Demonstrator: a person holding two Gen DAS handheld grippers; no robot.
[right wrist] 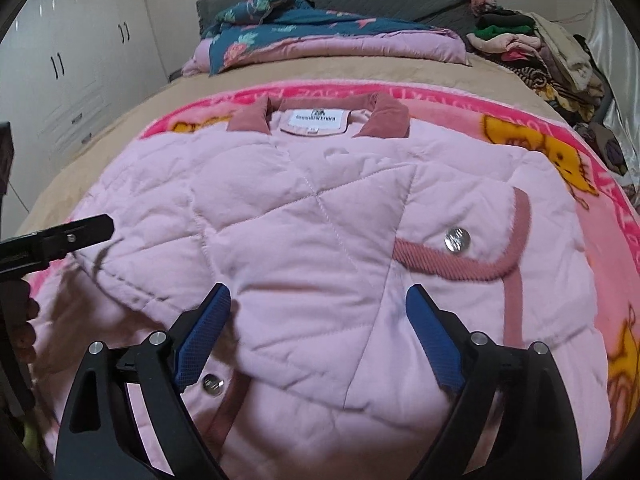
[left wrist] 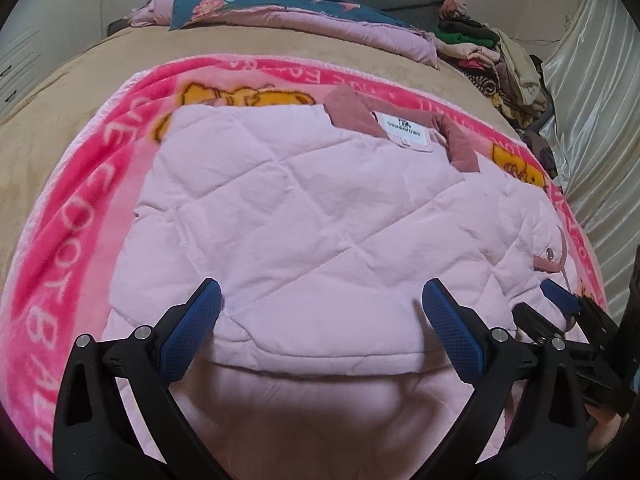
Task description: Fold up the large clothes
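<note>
A pale pink quilted jacket (left wrist: 300, 200) lies on a bright pink blanket (left wrist: 80, 220), partly folded, its dusty-rose collar (right wrist: 384, 116) and white label (left wrist: 404, 128) at the far end. My left gripper (left wrist: 320, 298) stands open over the near folded edge, its blue pads wide apart and clear of the cloth. My right gripper (right wrist: 319, 292) is open too, low over the jacket (right wrist: 320, 220) beside a pocket flap with a metal snap (right wrist: 457, 239). A second snap (right wrist: 212, 384) shows by its left finger. One of the left gripper's fingers (right wrist: 88, 231) reaches in at the left.
The blanket covers a beige bed (left wrist: 48, 128). A folded teal floral quilt (right wrist: 304, 36) and a heap of clothes (right wrist: 552, 52) lie at the far end before a grey headboard. White wardrobe doors (right wrist: 80, 60) stand left, and a shiny curtain (left wrist: 600, 100) hangs right.
</note>
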